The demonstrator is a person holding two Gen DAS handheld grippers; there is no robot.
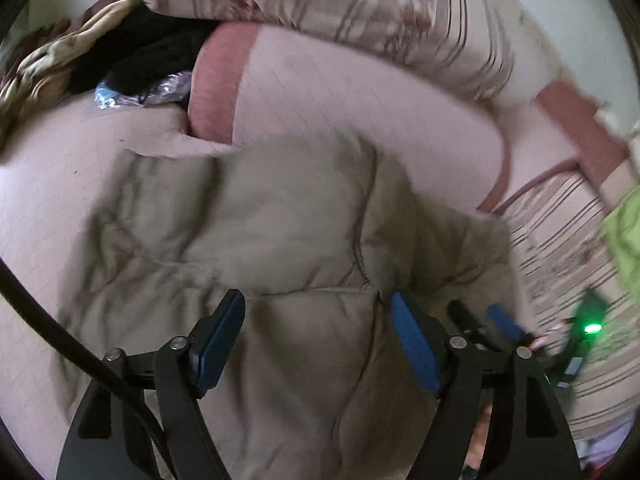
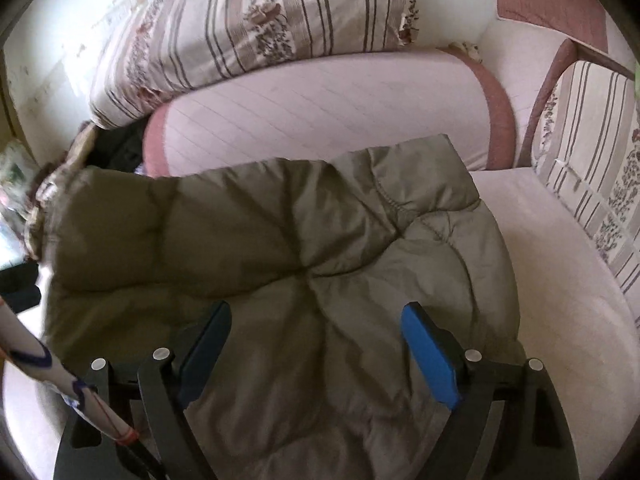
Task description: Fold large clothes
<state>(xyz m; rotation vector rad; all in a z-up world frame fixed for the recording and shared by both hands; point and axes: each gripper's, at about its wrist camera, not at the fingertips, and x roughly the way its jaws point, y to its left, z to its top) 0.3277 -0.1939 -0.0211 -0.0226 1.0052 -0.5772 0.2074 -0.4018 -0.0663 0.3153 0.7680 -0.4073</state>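
A padded olive-beige jacket (image 1: 256,240) lies bunched on a pale pink bed. My left gripper (image 1: 318,304) is open just above the jacket's near part, its blue-padded fingers apart with quilted fabric between and below them. In the right wrist view the same jacket (image 2: 280,240) lies with a sleeve folded across to the left. My right gripper (image 2: 316,316) is open above the jacket's near part and holds nothing. The right gripper's fingers (image 1: 504,320) show at the right in the left wrist view.
A pink bolster cushion (image 2: 332,112) lies behind the jacket, with a striped floral pillow (image 2: 248,28) against the wall. Another striped pillow (image 2: 592,168) stands at the right. Dark clothes and a patterned blanket (image 1: 52,60) are piled at the far left.
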